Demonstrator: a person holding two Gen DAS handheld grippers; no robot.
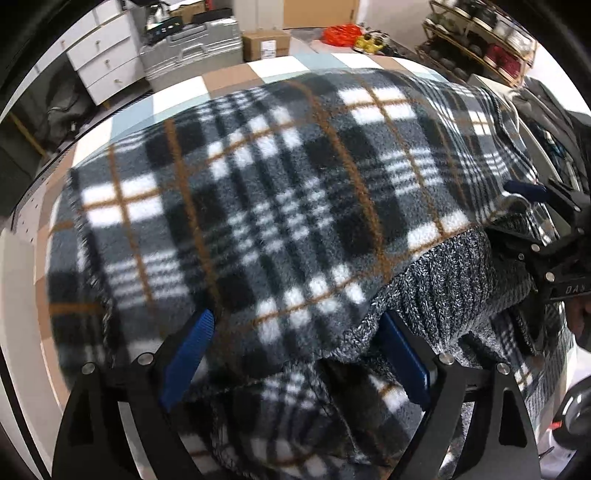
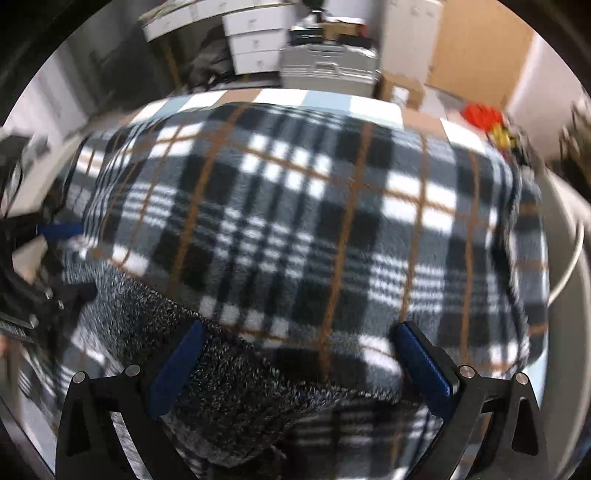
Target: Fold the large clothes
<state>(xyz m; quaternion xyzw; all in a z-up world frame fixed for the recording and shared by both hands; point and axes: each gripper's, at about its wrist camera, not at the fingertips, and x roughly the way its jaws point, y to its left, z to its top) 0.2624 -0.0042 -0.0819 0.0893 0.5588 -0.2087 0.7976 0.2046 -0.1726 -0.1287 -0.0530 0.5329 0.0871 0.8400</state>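
A large black, white and tan plaid fleece garment (image 1: pixel 280 192) lies spread over the checked table; its grey knitted inner side (image 1: pixel 454 291) shows at a turned-over edge. My left gripper (image 1: pixel 295 325) is open, its blue pads on either side of the near fabric edge. In the right wrist view the same plaid garment (image 2: pixel 314 229) fills the frame, with the grey knit (image 2: pixel 229 380) at the near left. My right gripper (image 2: pixel 299 332) is open over that edge. The right gripper also shows in the left wrist view (image 1: pixel 543 221) at the right; the left gripper shows in the right wrist view (image 2: pixel 40 254) at the left.
The checked tablecloth (image 1: pixel 229 79) shows beyond the garment. Behind the table stand white drawers (image 1: pixel 107 62), a silver case (image 1: pixel 192 48), cardboard boxes (image 1: pixel 266 44), an orange object (image 1: pixel 341 33) and a shelf rack (image 1: pixel 484 40).
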